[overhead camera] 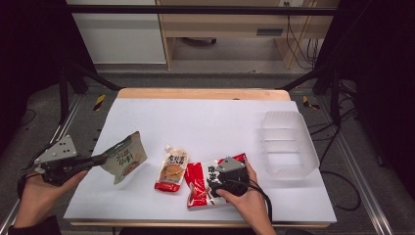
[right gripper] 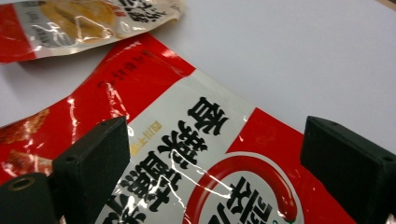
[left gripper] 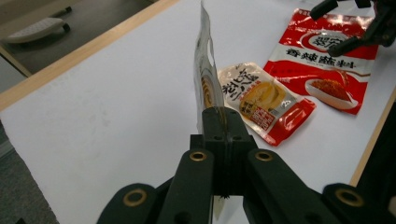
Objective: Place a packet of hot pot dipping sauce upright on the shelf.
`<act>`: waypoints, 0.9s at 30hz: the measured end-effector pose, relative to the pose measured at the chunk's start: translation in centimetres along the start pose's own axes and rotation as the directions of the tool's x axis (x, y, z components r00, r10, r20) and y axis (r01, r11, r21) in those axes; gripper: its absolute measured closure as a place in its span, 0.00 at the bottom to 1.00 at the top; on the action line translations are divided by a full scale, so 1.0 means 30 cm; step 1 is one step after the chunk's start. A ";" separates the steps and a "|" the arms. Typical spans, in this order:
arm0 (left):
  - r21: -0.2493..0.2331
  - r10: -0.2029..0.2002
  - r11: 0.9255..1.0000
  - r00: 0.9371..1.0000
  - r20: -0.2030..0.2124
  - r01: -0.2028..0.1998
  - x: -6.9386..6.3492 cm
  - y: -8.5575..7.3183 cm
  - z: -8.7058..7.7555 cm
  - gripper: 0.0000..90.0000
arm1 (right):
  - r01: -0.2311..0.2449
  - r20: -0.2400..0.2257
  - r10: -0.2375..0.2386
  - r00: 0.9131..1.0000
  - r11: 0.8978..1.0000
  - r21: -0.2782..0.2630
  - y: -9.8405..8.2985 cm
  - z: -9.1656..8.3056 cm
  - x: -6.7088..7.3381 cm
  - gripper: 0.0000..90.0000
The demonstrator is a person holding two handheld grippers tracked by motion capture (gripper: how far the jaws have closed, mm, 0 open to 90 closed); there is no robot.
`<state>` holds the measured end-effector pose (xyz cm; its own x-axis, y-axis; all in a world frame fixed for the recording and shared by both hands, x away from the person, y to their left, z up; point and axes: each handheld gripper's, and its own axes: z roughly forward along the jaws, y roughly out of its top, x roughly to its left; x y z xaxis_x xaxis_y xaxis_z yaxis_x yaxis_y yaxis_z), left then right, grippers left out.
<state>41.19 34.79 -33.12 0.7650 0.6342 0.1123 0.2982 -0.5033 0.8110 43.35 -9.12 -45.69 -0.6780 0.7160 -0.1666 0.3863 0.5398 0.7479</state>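
Left gripper (overhead camera: 103,158) clamped on green-white pouch (overhead camera: 125,156) — lifted off the desk (overhead camera: 205,117), left side. Right gripper (overhead camera: 221,172) jaws apart over red packet (overhead camera: 198,183) — flat on desk, beside spouted pouch (overhead camera: 172,171).

I see open worktop (overhead camera: 205,117) behind the pouches; the clear plastic tray (overhead camera: 288,144) blocks my far right side.
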 end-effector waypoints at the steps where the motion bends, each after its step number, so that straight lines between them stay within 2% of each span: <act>1: -0.014 -0.007 1.000 1.000 -0.008 0.007 -0.002 0.004 0.008 1.00 | 0.031 -0.015 -0.030 0.999 0.999 0.012 0.002 -0.003 0.003 0.09; 3: -0.021 -0.016 1.000 1.000 -0.014 0.016 -0.007 0.008 0.025 1.00 | 0.065 -0.034 -0.063 0.997 0.997 0.033 0.012 -0.003 0.010 0.11; 6: 0.000 0.011 1.000 1.000 -0.009 -0.011 -0.025 0.026 0.057 1.00 | 0.105 -0.046 -0.104 0.994 0.994 0.018 0.037 -0.014 0.022 0.13; 9: 0.002 0.032 0.999 0.999 0.006 -0.032 -0.047 0.057 0.079 1.00 | 0.156 -0.053 -0.155 0.987 0.987 0.026 0.079 -0.025 0.030 0.13; 12: 0.001 0.053 0.999 0.998 0.019 -0.053 -0.064 0.085 0.091 1.00 | 0.176 -0.068 -0.174 0.982 0.984 0.029 0.104 -0.027 0.028 0.15; 14: -0.002 0.084 0.996 0.996 0.038 -0.084 -0.084 0.129 0.112 1.00 | 0.202 -0.088 -0.199 0.976 0.979 0.020 0.147 -0.034 0.026 0.16; 17: -0.010 0.101 0.995 0.993 0.057 -0.100 -0.095 0.165 0.135 1.00 | 0.229 -0.127 -0.225 0.966 0.973 0.016 0.204 -0.058 0.024 0.19; 20: -0.014 0.119 0.993 0.990 0.074 -0.118 -0.108 0.199 0.160 1.00 | 0.262 -0.137 -0.259 0.956 0.965 0.006 0.261 -0.089 0.017 0.21; 23: -0.011 0.137 0.991 0.987 0.080 -0.136 -0.121 0.224 0.180 1.00 | 0.296 -0.141 -0.296 0.945 0.955 -0.021 0.325 -0.122 0.002 0.30; 27: -0.013 0.154 0.988 0.983 0.094 -0.154 -0.139 0.245 0.220 1.00 | 0.339 -0.157 -0.337 0.928 0.941 -0.014 0.388 -0.130 -0.008 0.35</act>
<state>43.97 24.57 -31.43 0.8523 0.4906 0.1815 0.1694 -0.5870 0.7916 45.57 -4.73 -34.44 -0.8577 0.4131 -0.3061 0.1247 0.7447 0.6557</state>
